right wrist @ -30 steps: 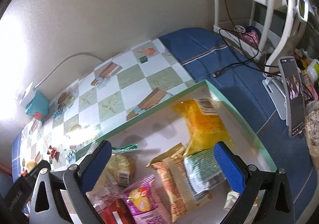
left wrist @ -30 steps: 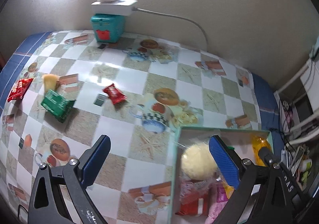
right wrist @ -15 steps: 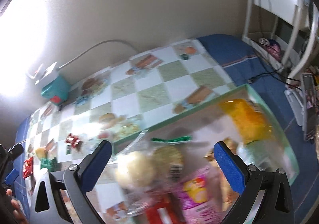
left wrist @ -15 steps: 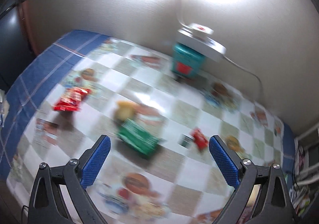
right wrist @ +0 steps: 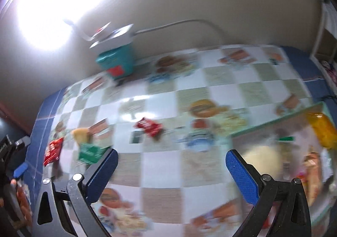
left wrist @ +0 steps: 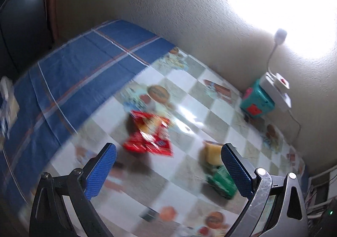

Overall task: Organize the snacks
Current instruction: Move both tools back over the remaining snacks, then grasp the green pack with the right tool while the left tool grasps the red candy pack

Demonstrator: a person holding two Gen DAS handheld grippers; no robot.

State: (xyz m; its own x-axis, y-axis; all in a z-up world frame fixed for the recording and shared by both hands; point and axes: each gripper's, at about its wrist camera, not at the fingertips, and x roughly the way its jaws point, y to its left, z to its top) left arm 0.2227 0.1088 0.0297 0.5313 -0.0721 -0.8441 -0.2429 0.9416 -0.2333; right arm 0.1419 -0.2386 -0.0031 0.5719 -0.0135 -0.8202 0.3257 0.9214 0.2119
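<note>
The box (right wrist: 280,116) at 3 o'clock in the right wrist view already holds several snacks: a pale round one (right wrist: 263,159), an orange packet (right wrist: 323,131) against its far wall, and more wrappers too blurred to name. So part of the sorting looks done.

Four snacks still lie loose on the table (right wrist: 160,165). In the right view a small red packet (right wrist: 149,126) sits near the middle, well apart from the box. Further toward 9 o'clock a green packet (right wrist: 89,151) lies just beside a yellow snack (right wrist: 81,134), and a larger red packet (right wrist: 52,149) lies near the blue border.

The left gripper (left wrist: 166,150) hangs over the table, fingers spread wide and empty. In its view the larger red packet (left wrist: 149,136) lies between the fingertips, a little toward 12 o'clock and below them. The yellow snack (left wrist: 212,153) and green packet (left wrist: 221,180) sit at 3 o'clock, partly behind the right finger. That red packet seems the likely next pick.

The right gripper (right wrist: 171,156) is also spread and holds nothing, between the loose snacks and the box.

A teal block (right wrist: 118,64) carrying a power strip (right wrist: 111,35) stands by the wall at 11 o'clock; it is not a snack.
</note>
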